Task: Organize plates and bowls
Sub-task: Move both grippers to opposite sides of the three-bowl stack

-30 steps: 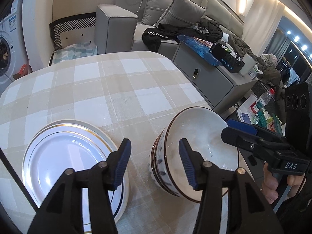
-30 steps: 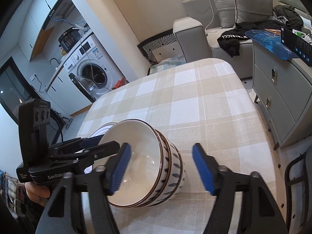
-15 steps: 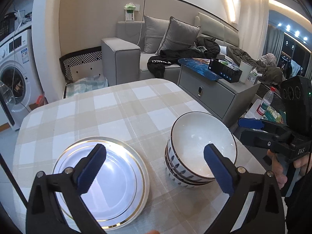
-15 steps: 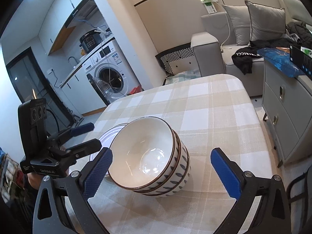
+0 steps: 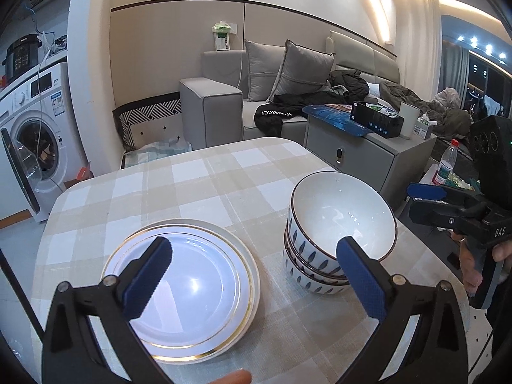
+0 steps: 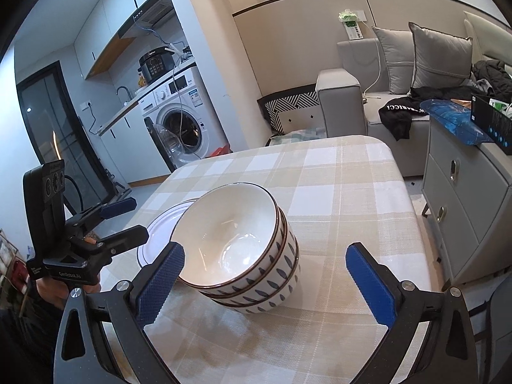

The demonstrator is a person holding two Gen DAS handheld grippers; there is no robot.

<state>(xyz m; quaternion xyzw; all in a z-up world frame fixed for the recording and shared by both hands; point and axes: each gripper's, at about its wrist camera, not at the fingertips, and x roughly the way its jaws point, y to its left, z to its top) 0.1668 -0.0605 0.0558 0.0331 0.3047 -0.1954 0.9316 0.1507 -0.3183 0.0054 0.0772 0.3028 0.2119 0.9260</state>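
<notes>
Tabletop [image 5: 204,188]; both grippers [image 5: 256,275] raised, agape.

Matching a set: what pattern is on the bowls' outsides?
Dark blue leaf shapes on white bowls, clearest in the right wrist view.

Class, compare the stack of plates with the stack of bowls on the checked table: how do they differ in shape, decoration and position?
The plate stack is flat and shallow; the bowl stack is deep and stands taller.
The plates are white with thin gold rings; the bowls have dark rims and blue leaf marks outside.
In the left wrist view the plates lie left of the bowls, apart.
Both are stacked, white inside, empty and upright on the table.
</notes>
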